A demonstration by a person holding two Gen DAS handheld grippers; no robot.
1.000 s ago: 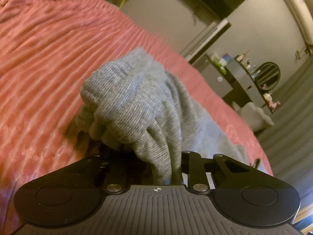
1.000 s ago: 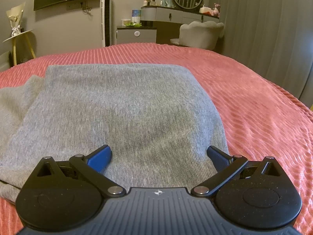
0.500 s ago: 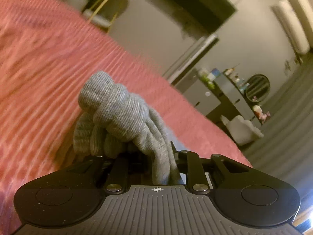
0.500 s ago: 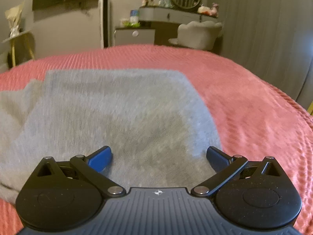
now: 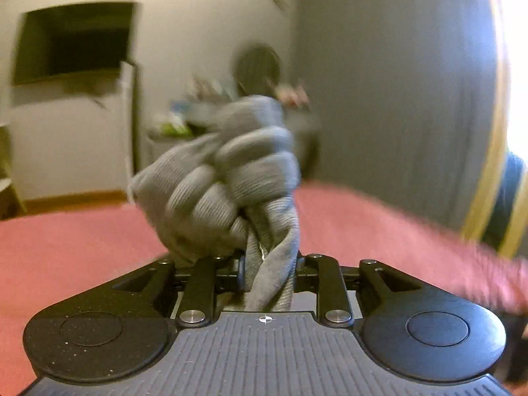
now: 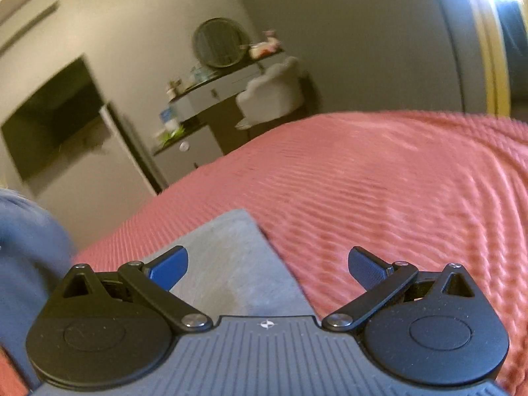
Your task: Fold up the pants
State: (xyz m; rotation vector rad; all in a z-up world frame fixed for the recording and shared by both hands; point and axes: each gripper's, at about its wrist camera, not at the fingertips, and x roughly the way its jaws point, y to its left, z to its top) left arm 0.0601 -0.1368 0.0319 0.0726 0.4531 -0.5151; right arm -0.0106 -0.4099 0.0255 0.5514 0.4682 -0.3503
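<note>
The left gripper [image 5: 269, 272] is seen clamped on a bunched fold of the grey pants [image 5: 227, 181], the cloth pinched between its fingers and bulging forward in a thick wad above them. Its jaws have just been opening slightly, yet the fabric is still held between them. The wad is carried clear of the pink bedspread [image 5: 72, 247], which is blurred in this view.

The right gripper [image 6: 267, 267] is found with its jaws spread wide and nothing held between them. A flat corner of the pants [image 6: 231, 264] is laid on the bedspread [image 6: 379, 181] just beneath and ahead of it, nearer the blue fingertip [image 6: 168, 269] than the dark one. Contact between pad and cloth cannot be confirmed.

At the left edge of the right view a blue-grey mass [image 6: 29, 250] is noted, possibly a sleeve. A dresser [image 6: 211, 89] with a round mirror [image 6: 219, 43] and a pale chair [image 6: 274, 89] are recorded against the far wall.
</note>
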